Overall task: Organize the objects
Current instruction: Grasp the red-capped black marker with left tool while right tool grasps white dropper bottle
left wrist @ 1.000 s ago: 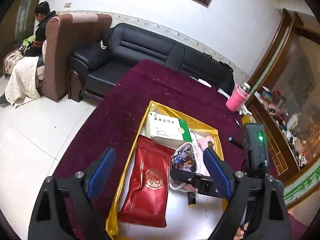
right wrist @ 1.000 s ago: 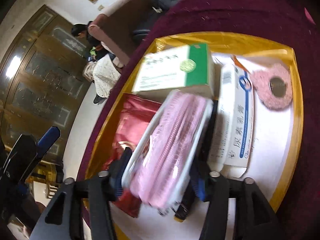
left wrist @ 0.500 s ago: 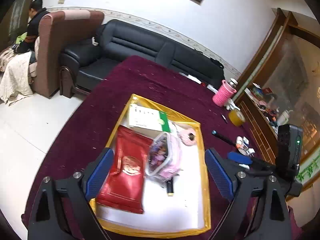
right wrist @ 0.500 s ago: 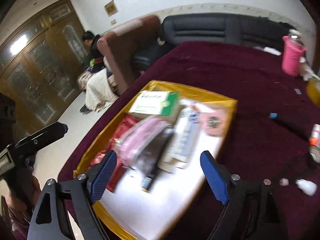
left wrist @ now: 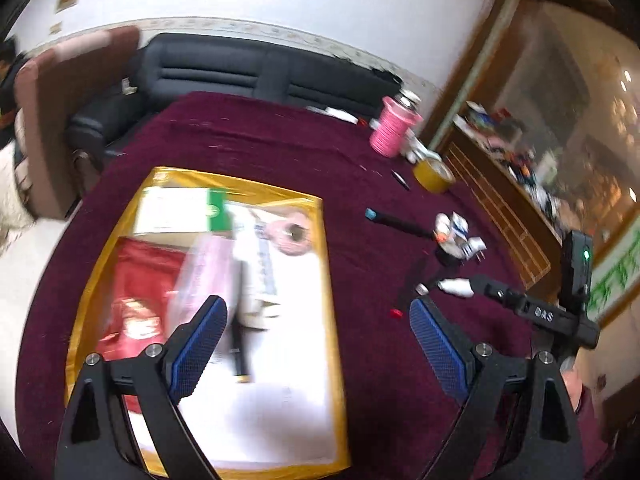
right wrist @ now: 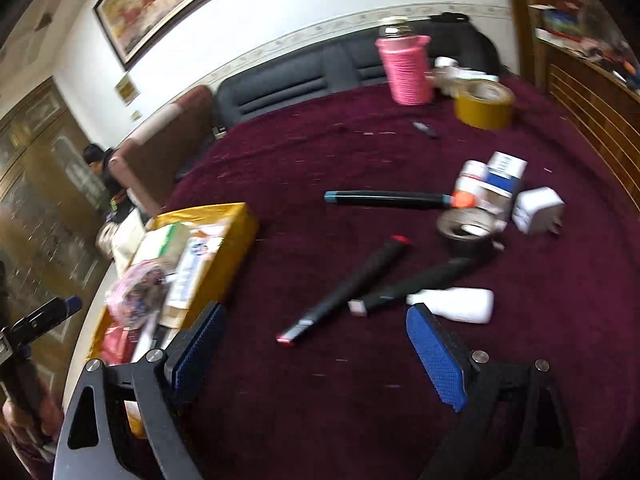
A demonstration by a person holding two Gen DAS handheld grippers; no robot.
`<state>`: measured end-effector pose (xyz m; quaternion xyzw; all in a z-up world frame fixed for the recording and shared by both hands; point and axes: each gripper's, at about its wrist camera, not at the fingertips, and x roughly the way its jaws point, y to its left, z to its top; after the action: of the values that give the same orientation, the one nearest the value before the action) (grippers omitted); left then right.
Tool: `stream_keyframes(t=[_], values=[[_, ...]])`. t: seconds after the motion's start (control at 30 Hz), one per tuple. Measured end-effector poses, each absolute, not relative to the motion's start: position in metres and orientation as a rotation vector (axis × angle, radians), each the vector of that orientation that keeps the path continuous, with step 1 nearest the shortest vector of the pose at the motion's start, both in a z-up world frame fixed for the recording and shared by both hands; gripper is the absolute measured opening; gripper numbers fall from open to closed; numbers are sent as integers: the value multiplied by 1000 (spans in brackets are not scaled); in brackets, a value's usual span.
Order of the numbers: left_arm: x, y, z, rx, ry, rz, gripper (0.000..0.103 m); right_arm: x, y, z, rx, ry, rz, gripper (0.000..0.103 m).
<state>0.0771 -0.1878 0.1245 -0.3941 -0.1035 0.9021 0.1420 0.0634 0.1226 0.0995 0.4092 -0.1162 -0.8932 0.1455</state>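
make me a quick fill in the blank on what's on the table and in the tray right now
1. The tray has a ____ coloured rim.
2. The cloth under the black markers is dark ____.
3. The knitted sleeve around the bottle is ____.
4. The right gripper is open and holds ____.

Missing words: yellow; red; pink; nothing

My table point(right wrist: 360, 400) wears a maroon cloth. At left lies the gold-rimmed tray point(right wrist: 236, 240). Mid-frame I see three black markers point(right wrist: 344, 292), a white bottle point(right wrist: 456, 304) and a dark tape ring point(right wrist: 464, 236). Upper right stand a pink cup point(right wrist: 406, 70) and yellow tape point(right wrist: 484, 106).
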Motion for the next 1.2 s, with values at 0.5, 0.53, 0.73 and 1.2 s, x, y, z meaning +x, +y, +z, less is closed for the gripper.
stream_keyframes(t=[0.5,0.53,0.73,1.2], values=[[4,-7,48,-1264,353,2464,92,60,224,51,1120,-669,-2650,94],[-2,-1,43,-1267,371,2449,90,61,226,51,1110,-676,-2651,94],[-27,14,22,-1307,428,2385,50,56,240,38,1126,-789,-2596,94],[-6,7,19,-1316,322,2358,14,55,236,33,1155,-789,-2582,94]])
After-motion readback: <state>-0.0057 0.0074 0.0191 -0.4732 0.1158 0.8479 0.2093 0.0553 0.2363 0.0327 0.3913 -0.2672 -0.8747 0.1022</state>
